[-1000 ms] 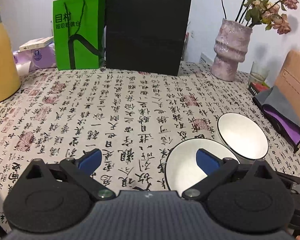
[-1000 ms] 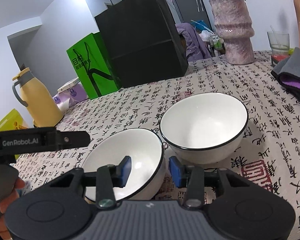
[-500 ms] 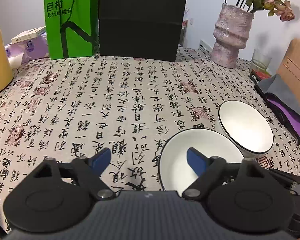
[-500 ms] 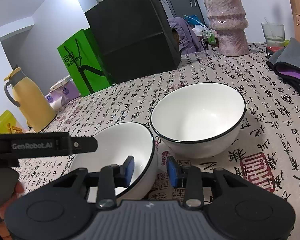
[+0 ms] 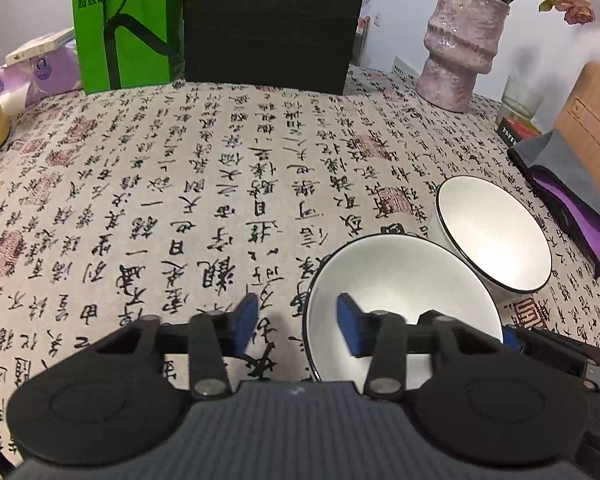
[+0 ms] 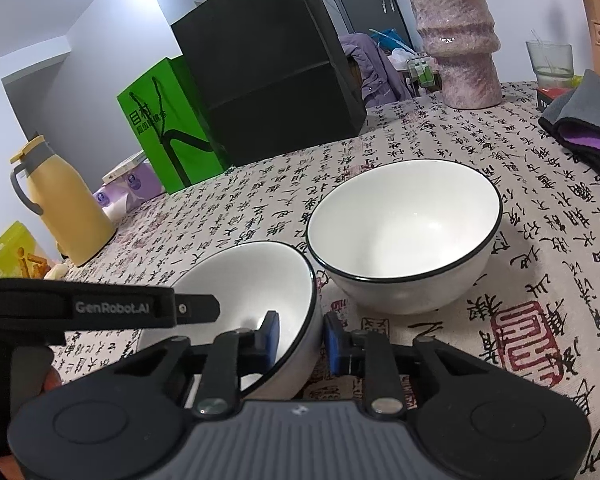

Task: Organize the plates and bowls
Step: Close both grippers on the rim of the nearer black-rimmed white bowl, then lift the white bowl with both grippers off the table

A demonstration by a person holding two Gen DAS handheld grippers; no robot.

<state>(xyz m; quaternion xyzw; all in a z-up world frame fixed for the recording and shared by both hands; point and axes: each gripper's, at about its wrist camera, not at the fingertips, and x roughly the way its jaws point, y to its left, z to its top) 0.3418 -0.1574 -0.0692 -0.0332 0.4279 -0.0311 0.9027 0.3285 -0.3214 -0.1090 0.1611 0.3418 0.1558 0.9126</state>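
Straddling the rim of the near white black-rimmed bowl [image 6: 256,292], tilted, right gripper [image 6: 300,338] fingers just closing, blue pads seemingly pressing its wall. Left gripper [image 5: 297,322] likewise closing over that bowl's opposite rim, pads still apart from it. Second white bowl [image 6: 404,232] upright just beyond. Only from the right: yellow jug [image 6: 62,208] toward the calligraphy-print tablecloth's [image 5: 204,184] left edge.
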